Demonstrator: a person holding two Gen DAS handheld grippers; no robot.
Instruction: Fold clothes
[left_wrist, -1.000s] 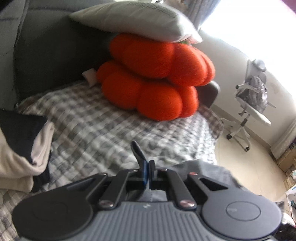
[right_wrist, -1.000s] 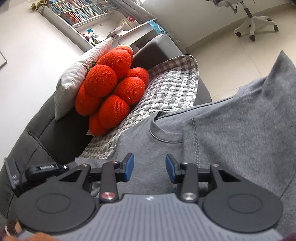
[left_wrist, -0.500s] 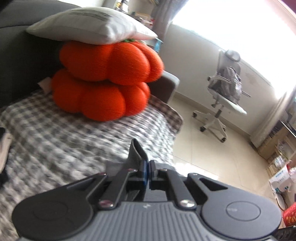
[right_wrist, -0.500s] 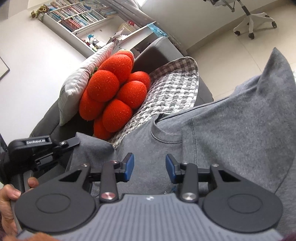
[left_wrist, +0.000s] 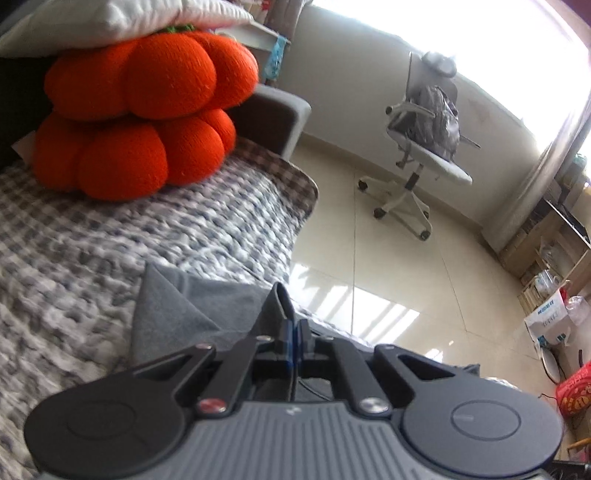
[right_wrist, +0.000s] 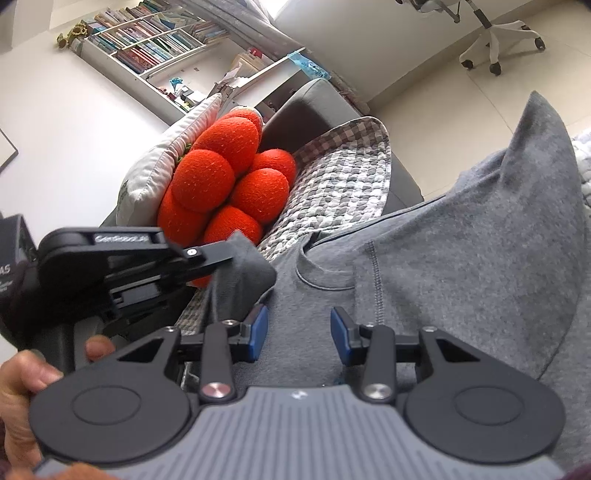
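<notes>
A grey sweatshirt lies spread on the checked blanket, its round collar just ahead of my right gripper. That gripper is open above the cloth, with nothing between its blue pads. My left gripper is shut on a fold of the same grey cloth, which sticks up from between its jaws. More of the garment trails to its left. In the right wrist view the left gripper reaches in from the left with a lifted grey flap, held by a hand.
An orange pumpkin-shaped cushion under a white pillow sits at the sofa's far end, by the dark armrest. Beyond the blanket edge is tiled floor with an office chair. A bookshelf stands behind.
My left gripper has swept to the right across the sofa with the grey fold in its jaws, coming close beside the right gripper. The right gripper has stayed put and open.
</notes>
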